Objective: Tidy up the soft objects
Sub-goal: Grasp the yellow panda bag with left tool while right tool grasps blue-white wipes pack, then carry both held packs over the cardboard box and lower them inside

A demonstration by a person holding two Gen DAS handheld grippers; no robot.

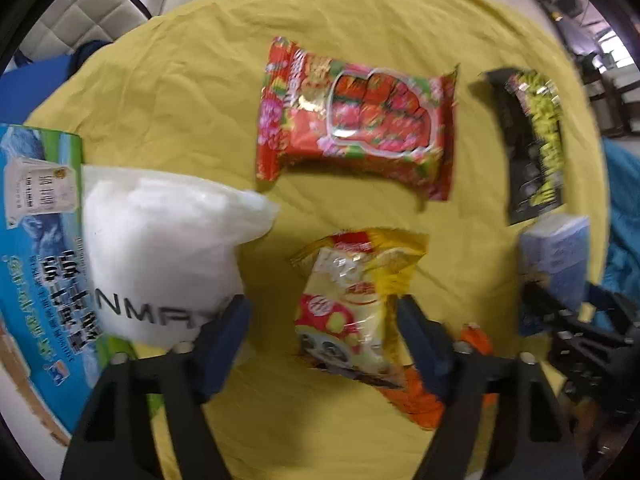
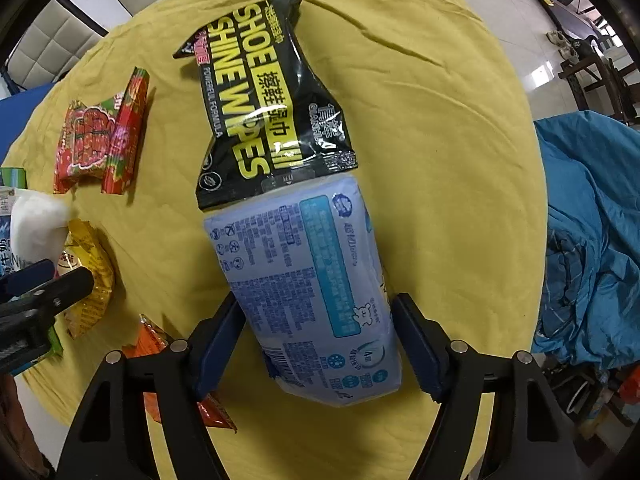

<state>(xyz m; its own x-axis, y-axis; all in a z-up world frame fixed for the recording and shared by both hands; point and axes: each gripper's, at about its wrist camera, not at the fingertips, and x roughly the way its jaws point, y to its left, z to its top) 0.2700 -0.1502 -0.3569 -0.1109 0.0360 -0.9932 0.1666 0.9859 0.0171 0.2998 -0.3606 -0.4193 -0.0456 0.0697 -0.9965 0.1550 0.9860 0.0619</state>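
Observation:
On the yellow cloth (image 1: pixel 360 12) lie several soft packs. My left gripper (image 1: pixel 324 316) is open around a yellow snack bag (image 1: pixel 348 300), fingers apart from it on both sides. A white NMAX bag (image 1: pixel 160 248) touches the left finger. A red strawberry pack (image 1: pixel 356 120) lies farther ahead, a black shoe wipes pack (image 1: pixel 532 140) at right. My right gripper (image 2: pixel 318 316) stands around a light blue tissue pack (image 2: pixel 308 280); the left finger touches it, the right shows a small gap. The shoe wipes pack (image 2: pixel 264 96) lies just beyond, overlapping it.
A blue-green carton (image 1: pixel 36 240) stands at the left edge. An orange packet (image 2: pixel 176 368) lies near the front edge. A blue blanket (image 2: pixel 592 240) sits off the cloth's right side. The red pack (image 2: pixel 100 144) and white bag (image 2: pixel 36 224) show at left.

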